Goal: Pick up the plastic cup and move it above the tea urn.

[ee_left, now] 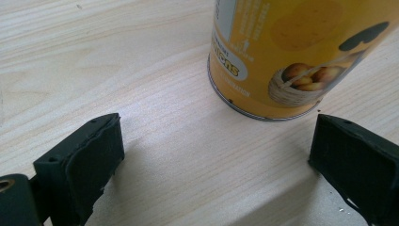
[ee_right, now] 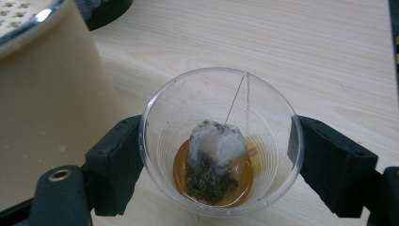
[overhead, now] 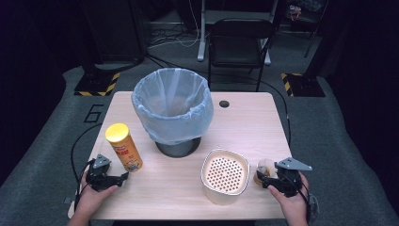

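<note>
Right gripper brackets a clear plastic cup on the wooden table; left gripper stands open before a yellow can.

Seen in the right gripper view, the cup sits squarely between the two black jaws, its rim meeting the left pad and lying at the edge of the right one; whether they press on it I cannot tell. Inside lie a wet tea bag, its string up the wall, and a little amber liquid. Just beside the cup, toward the table's middle, stands a cream perforated container, and beyond it a bin lined with a pale bag. At the table's left, the other tool's jaws gape wide with bare wood between them; the can stands upright just ahead of the tips, apart from both.
</note>
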A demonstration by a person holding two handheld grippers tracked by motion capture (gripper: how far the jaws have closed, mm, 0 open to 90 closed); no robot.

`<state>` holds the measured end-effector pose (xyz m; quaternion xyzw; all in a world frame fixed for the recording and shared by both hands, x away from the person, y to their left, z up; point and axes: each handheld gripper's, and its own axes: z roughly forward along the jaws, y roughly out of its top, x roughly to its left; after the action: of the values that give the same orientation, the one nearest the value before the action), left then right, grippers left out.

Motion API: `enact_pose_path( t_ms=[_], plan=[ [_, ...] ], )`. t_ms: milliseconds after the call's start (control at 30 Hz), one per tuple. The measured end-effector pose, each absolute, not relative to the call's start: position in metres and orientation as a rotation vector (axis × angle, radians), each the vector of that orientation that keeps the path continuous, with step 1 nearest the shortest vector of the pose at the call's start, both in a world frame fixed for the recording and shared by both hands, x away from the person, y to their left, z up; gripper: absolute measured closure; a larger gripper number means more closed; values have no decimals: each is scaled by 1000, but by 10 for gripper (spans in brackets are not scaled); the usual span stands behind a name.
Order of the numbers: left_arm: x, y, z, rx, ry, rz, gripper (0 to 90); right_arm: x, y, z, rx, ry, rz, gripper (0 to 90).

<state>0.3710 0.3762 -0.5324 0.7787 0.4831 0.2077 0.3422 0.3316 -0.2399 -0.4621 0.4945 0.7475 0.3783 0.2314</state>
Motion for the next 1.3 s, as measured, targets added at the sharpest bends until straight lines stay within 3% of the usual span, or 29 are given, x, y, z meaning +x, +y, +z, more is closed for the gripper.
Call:
enact_pose_path(
  t_ms=[167, 433, 567, 967, 1300],
  plan=[
    [371, 376, -532, 2025, 1256, 540, 33, 329, -241, -466, 1410, 2032, 1046, 144],
    [371, 376, -532, 2025, 1256, 541, 33, 333, -230, -473, 1425, 1985, 995, 148],
    [371, 376, -532, 2024, 1256, 540, 33, 334, -229, -476, 1399, 1980, 975, 209],
    [371, 376, -532, 2024, 1256, 540, 32, 336, -233, -483, 1380, 2010, 1007, 277],
    [371, 376, -532, 2025, 1256, 540, 32, 337, -234, -484, 1351, 2007, 1031, 266]
  ],
)
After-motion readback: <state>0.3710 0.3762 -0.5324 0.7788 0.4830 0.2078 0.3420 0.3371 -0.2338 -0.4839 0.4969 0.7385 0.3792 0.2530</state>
